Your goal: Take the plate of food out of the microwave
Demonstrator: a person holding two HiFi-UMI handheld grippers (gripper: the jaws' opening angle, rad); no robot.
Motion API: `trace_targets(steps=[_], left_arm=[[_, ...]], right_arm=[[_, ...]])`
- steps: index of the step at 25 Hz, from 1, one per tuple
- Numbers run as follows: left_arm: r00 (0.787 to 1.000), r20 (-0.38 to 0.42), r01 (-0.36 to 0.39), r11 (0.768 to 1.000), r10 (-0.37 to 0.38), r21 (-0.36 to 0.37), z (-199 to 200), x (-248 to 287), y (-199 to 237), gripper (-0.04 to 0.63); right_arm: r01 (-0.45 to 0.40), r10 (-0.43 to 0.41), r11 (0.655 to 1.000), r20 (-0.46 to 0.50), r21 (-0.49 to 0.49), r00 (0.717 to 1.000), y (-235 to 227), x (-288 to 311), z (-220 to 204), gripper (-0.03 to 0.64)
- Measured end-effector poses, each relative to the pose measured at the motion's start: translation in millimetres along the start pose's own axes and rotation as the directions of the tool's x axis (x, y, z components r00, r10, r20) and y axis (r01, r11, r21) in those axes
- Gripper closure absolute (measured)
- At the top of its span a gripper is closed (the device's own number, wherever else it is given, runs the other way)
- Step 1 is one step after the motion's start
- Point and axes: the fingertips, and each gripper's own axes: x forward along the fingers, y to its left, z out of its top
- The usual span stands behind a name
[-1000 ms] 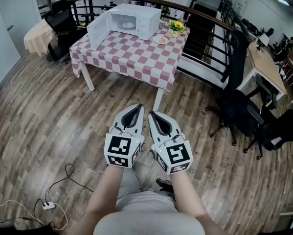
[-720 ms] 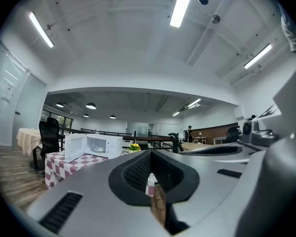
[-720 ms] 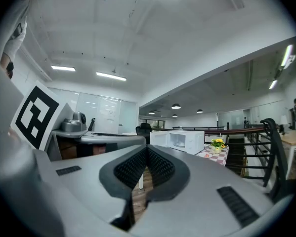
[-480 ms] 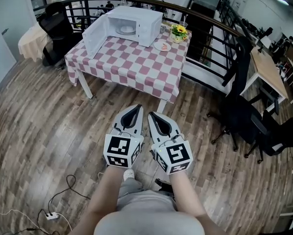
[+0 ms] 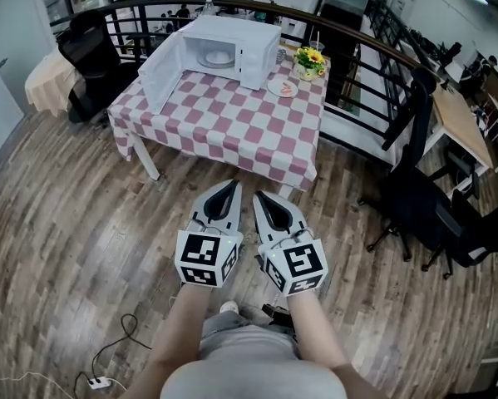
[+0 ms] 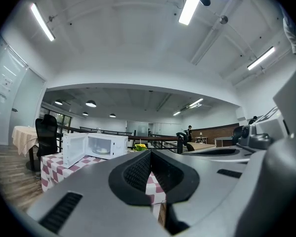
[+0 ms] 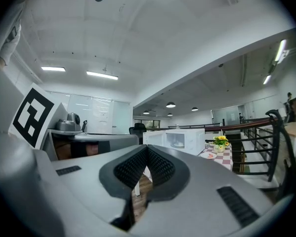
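A white microwave (image 5: 232,44) stands at the far side of a table with a red-and-white checked cloth (image 5: 232,127), its door (image 5: 161,71) swung open to the left. Inside it lies a white plate (image 5: 219,57); what is on the plate is too small to tell. The microwave (image 6: 101,147) shows in the left gripper view, and the microwave (image 7: 182,141) in the right gripper view too. My left gripper (image 5: 230,185) and right gripper (image 5: 259,196) are held side by side over the wooden floor, short of the table's near edge. Both are shut and hold nothing.
A small plate with food (image 5: 283,87) and a pot of yellow flowers (image 5: 310,59) sit right of the microwave. A black railing (image 5: 361,81) runs behind the table. Black office chairs (image 5: 427,214) stand to the right, another chair (image 5: 86,52) at the far left. A cable and power strip (image 5: 99,381) lie on the floor.
The table and microwave have come closer and lower in the head view as I walk toward them. Both grippers stay shut in the same pose.
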Motion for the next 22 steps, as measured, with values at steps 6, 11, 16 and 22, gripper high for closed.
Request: trace_targets(steps=[6, 11, 16, 22], left_arm=[[1.000, -0.005, -0.001, 1.000, 0.001, -0.012, -1, 19, 28, 0.594], [1.000, 0.003, -0.020, 0.999, 0.020, -0.025, -1, 32, 49, 0.594], [0.999, 0.002, -0.032, 0.999, 0.032, -0.023, -3, 51, 66, 0.594], [0.999, 0.000, -0.051, 0.999, 0.051, -0.007, 2, 83, 94, 0.594]], right_arm=[[0.008, -0.008, 1.000, -0.015, 0.009, 1.000, -5, 29, -6, 0.592], [-0.006, 0.006, 1.000, -0.022, 0.003, 1.000, -7, 51, -8, 0.592], [-0.022, 0.022, 1.000, -0.024, 0.004, 0.999, -17, 74, -12, 0.592], [-0.033, 0.034, 0.999, -0.014, 0.018, 0.999, -37, 116, -10, 0.592]])
